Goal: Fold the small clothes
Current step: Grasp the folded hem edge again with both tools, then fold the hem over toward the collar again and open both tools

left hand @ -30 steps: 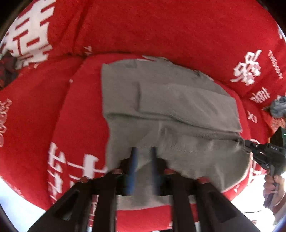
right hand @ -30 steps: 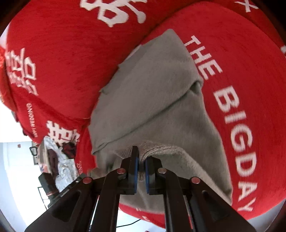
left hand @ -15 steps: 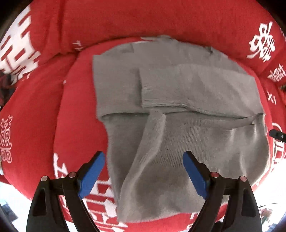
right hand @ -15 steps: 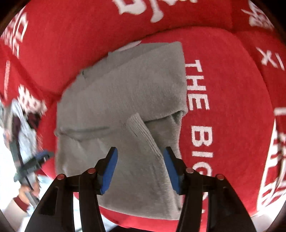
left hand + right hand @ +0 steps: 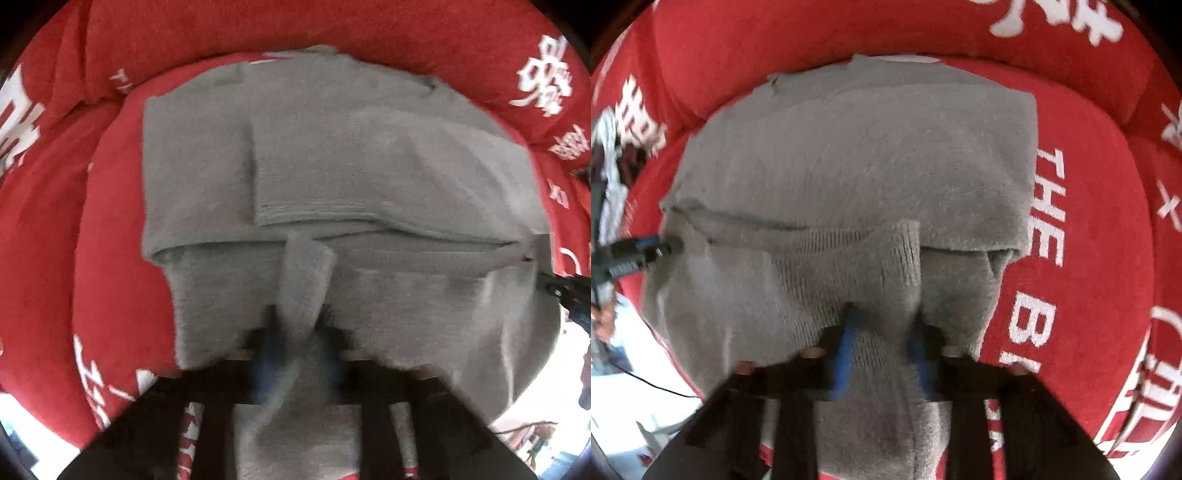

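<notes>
A red sofa cover (image 5: pixel 48 236) with white lettering fills the space ahead of and around both claws. On it lies the grey knitted garment (image 5: pixel 369 177), partly folded, its sleeves laid across the body just beyond the fingers. The left gripper (image 5: pixel 295 354) pinches a raised ridge of the garment's near hem between its blue pads. The right gripper (image 5: pixel 882 347) likewise has a bunched fold of the hem between its blue pads (image 5: pixel 844 354), the fingers nearly together.
</notes>
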Motion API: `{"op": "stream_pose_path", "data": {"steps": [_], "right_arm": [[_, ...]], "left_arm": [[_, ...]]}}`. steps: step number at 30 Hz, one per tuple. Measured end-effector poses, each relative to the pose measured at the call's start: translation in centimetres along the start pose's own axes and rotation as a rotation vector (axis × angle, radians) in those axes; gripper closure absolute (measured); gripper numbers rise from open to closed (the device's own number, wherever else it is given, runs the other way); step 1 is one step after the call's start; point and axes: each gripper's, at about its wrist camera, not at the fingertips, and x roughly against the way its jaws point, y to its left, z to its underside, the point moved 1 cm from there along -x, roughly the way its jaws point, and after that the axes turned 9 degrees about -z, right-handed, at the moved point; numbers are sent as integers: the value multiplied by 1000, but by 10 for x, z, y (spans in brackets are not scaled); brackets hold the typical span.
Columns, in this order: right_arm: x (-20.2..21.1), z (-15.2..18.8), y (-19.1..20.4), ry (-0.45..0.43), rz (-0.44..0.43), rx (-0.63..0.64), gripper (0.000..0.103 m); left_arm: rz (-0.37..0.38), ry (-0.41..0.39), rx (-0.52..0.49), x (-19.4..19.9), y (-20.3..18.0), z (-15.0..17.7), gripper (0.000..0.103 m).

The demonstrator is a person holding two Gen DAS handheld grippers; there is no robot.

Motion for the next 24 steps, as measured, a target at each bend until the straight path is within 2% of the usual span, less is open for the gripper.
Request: {"op": "stream_pose_path", "data": {"steps": [5,8,11,14,18,24], "right_arm": [[38,5,15,-102,48,17,97],[70,-3,21,-181,62,5,97],[97,-30,22,-265,76,10,97],[104,-71,24,-314,89,40,97],[83,-127,11,-329,113,72,97],[6,-170,-16,-230,132,6,97]], "left_arm": [[97,-94,42,47,13,5,96],[117,-167,51,79,22,-4,96],[127,-256,58,105,32,-32,96],[106,-323,56,109,41,-71,96],[36,-348,62,84,43,-118,96],[-94,-244,99,0,33,-159,96]]}}
